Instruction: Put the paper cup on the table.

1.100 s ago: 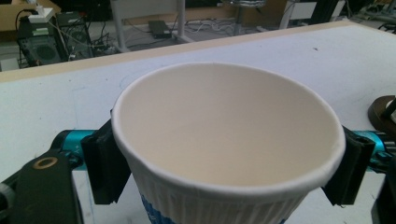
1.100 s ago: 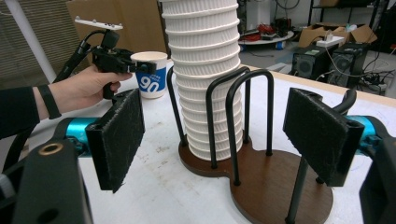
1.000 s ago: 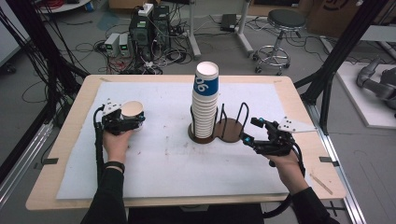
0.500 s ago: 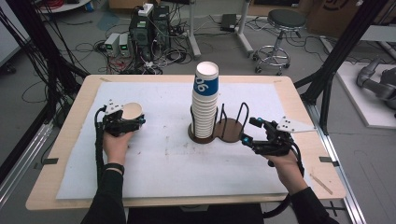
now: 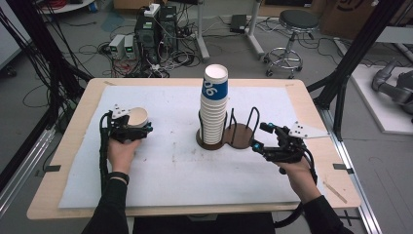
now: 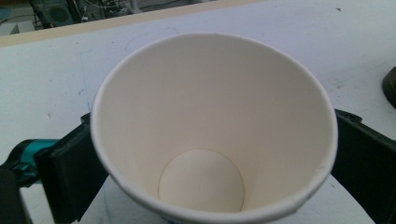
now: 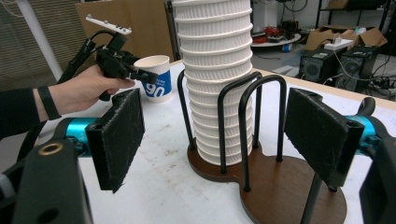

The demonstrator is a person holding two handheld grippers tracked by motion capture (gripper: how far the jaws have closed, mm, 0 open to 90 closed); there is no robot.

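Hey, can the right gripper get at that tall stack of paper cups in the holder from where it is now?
Probably yes. The right gripper is open and faces the cup stack, nothing lying between, though the holder's wire loops partly fence its lower cups.

A round stool [image 5: 298, 22] stood on the floor at the upper right of the high view. Computer boxes [image 5: 156, 27] sat amid tangled cables [image 5: 92, 51] at the upper left, beyond the desk [image 5: 63, 146]. Black frame posts [image 5: 358, 51] rose at the right edge. Cardboard boxes [image 7: 359, 35] lay at the upper right of the right gripper view.
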